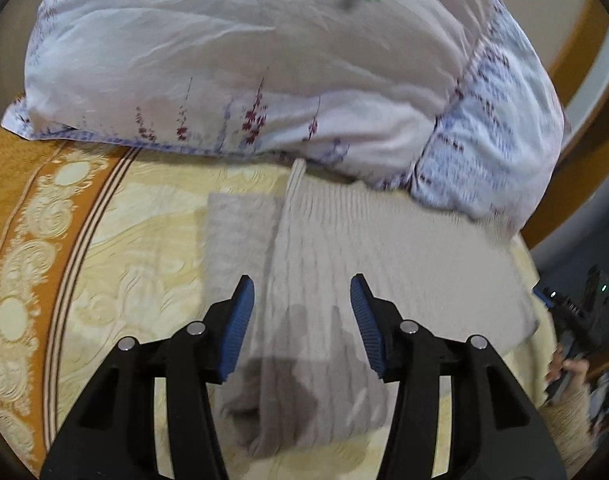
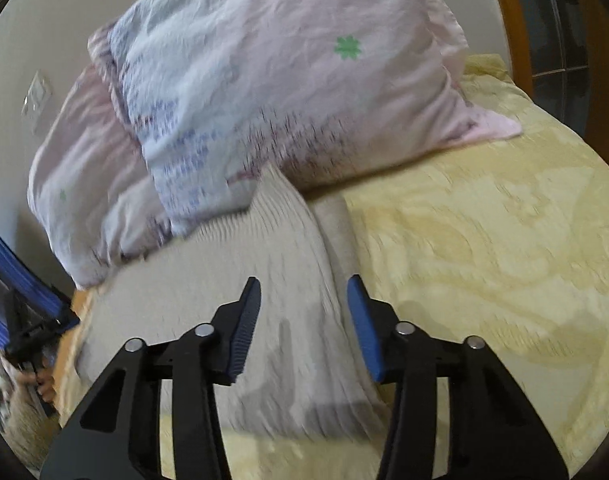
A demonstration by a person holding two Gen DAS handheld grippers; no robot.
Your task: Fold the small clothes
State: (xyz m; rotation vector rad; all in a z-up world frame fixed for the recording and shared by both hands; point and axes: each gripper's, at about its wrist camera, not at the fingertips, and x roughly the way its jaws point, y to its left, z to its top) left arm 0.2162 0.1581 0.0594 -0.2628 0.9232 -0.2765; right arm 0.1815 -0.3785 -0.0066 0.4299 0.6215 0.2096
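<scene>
A beige ribbed knit garment (image 1: 384, 248) lies folded on the bed, its far edge tucked against the pillows. In the left wrist view my left gripper (image 1: 302, 284) hangs open just above its left part, blue pads apart with a fold of knit below the gap. My right gripper (image 2: 304, 282) is also open, over the garment's (image 2: 184, 300) right edge, and its pads touch no cloth. Both pictures are blurred by motion.
Two floral pillows (image 1: 244, 60) (image 2: 264, 80) are stacked right behind the garment. A yellow patterned bedspread (image 1: 144, 240) (image 2: 484, 240) covers the bed, with an orange border at the left. A wooden frame (image 2: 504, 20) stands behind. A person's hand (image 1: 564, 364) shows at the right edge.
</scene>
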